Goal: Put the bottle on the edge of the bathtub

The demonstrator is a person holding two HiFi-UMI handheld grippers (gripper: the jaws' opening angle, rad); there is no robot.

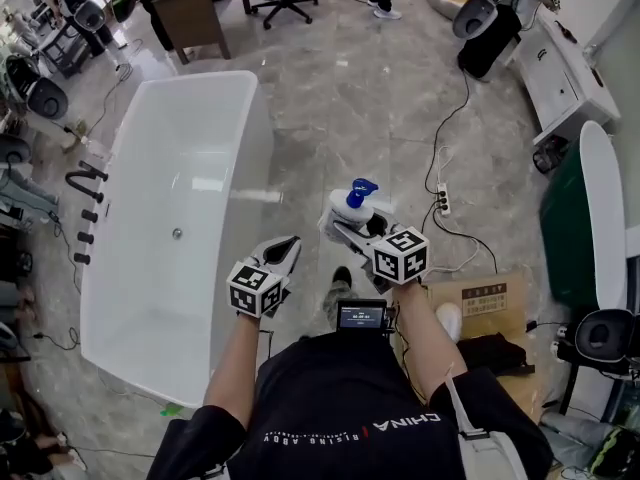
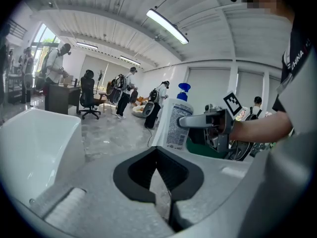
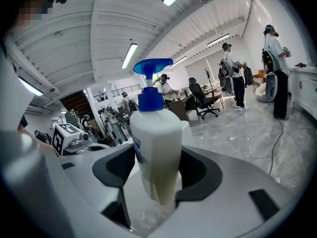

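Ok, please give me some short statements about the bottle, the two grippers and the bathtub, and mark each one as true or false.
1. The right gripper holds the bottle between its fingers. True.
2. The bottle already stands on the edge of the bathtub. False: it is held in the air above the floor, to the right of the bathtub.
3. The left gripper holds nothing. True.
4. The bottle has a red pump top. False: the pump top is blue.
5. In the head view, the bathtub is on the side of the left gripper. True.
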